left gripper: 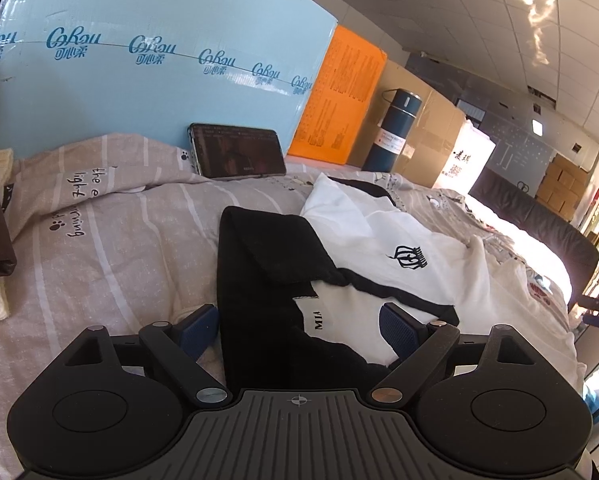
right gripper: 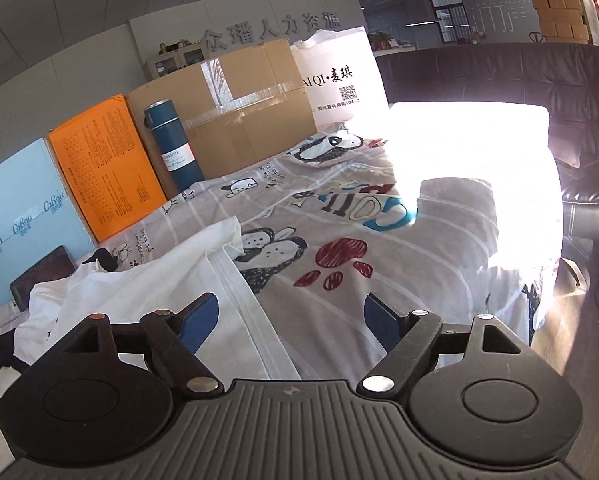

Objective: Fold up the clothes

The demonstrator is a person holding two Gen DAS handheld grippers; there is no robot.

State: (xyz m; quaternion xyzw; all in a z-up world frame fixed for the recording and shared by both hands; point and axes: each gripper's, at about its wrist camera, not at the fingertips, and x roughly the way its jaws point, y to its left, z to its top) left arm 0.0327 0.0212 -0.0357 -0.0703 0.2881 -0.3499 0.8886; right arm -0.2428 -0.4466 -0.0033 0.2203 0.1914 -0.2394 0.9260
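A white and black T-shirt [left gripper: 395,236] with a crown logo lies crumpled on the bed; its black sleeve and collar part [left gripper: 259,264] is nearest me. My left gripper [left gripper: 299,328] is open, its blue pads either side of the black collar area with the "MIA" label, just above the cloth. In the right wrist view the shirt's white hem [right gripper: 203,280] lies at the lower left. My right gripper [right gripper: 291,320] is open, with the hem edge running between its fingers, low over the bed.
The bed sheet [right gripper: 379,240] has grey stripes and cartoon prints. A phone [left gripper: 237,156] leans on a light blue box [left gripper: 139,80]. An orange box [right gripper: 103,168], a dark blue bottle [right gripper: 175,144], a cardboard box [right gripper: 239,112] and a white bag [right gripper: 339,80] line the far edge. A black sofa [right gripper: 579,120] stands at right.
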